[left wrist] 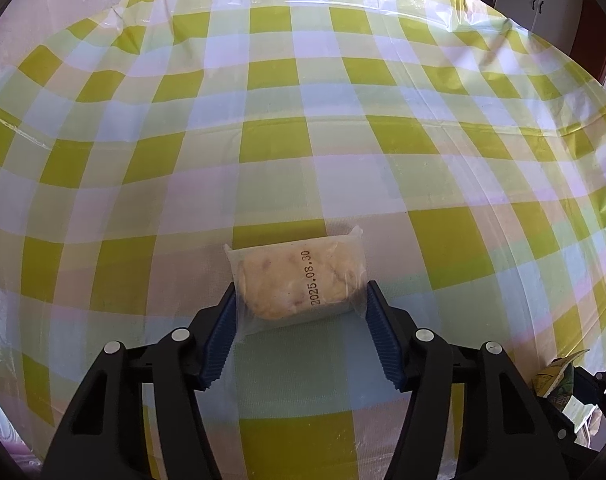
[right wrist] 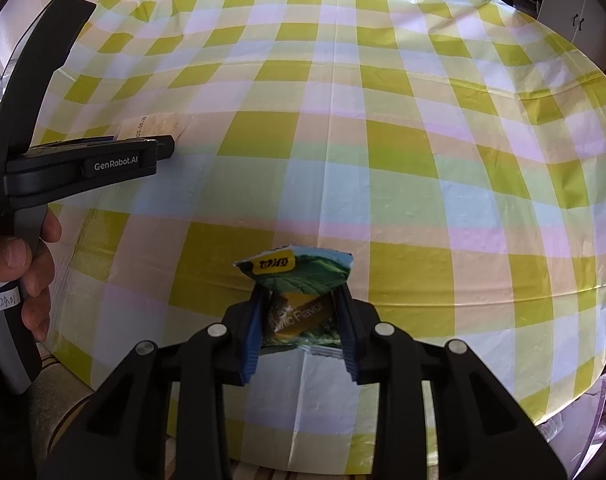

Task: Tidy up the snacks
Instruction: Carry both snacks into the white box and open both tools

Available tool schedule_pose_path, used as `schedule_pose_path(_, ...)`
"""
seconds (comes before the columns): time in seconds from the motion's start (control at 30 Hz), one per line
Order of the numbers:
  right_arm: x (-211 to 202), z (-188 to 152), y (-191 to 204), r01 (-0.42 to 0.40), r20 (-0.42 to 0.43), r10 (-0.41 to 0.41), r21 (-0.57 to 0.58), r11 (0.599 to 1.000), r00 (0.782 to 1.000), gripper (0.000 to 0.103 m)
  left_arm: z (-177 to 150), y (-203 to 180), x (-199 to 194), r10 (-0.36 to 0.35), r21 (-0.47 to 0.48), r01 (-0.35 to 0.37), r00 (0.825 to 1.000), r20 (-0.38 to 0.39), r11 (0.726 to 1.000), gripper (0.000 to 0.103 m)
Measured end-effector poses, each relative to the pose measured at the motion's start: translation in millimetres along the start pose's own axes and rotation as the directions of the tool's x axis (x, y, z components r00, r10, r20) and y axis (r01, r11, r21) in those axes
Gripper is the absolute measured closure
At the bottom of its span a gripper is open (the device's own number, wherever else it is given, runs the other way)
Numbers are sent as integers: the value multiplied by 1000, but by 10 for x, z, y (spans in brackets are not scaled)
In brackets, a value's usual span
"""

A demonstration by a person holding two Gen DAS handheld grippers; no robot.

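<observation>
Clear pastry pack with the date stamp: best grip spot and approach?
Grip the pastry pack across its two short sealed ends, coming steeply from above along the near edge. It lies flat on the tablecloth with the thick pastry in the middle, so the ends give flat faces. The left gripper is already lined up that way, pads at both ends.

Left wrist view: looks steeply down along own fingers, close above checked tablecloth (left wrist: 303, 140), far edge at top. Right wrist view: same steep, close look, from further right. Shared: tablecloth; left gripper (right wrist: 171, 146) enters right view at left; right gripper's green packet (left wrist: 559, 384) at left view's near right.
</observation>
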State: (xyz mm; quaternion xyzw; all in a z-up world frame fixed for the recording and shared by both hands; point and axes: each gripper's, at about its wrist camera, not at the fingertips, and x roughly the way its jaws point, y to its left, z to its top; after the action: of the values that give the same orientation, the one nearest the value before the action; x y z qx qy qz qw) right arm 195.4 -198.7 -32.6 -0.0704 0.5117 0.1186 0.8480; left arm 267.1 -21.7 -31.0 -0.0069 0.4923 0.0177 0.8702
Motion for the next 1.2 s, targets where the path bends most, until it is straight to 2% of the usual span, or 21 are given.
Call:
schedule_pose_path(0.37,-71,-12,-51,-1,26,1,25,1000,1000,70,-41,-79,-162,-11,12,10,1000,28,1000,45)
schedule_pose_path(0.67,-227,-26,-165,23,42,-25,62,998,999,70,-70,-264,-478,-76,36,73,994,79,997,45)
schedule_pose_path(0.87,-383,-116,-404,47,45,-52,113,992,998,70,-138,-585,-734,-146,97,135,983,109,986,46)
schedule_pose_path(1.2,-658,-411,-944,109,38,-120,212,971,992,70,-362,-1235,-1065,-265,230,235,958,108,944,46)
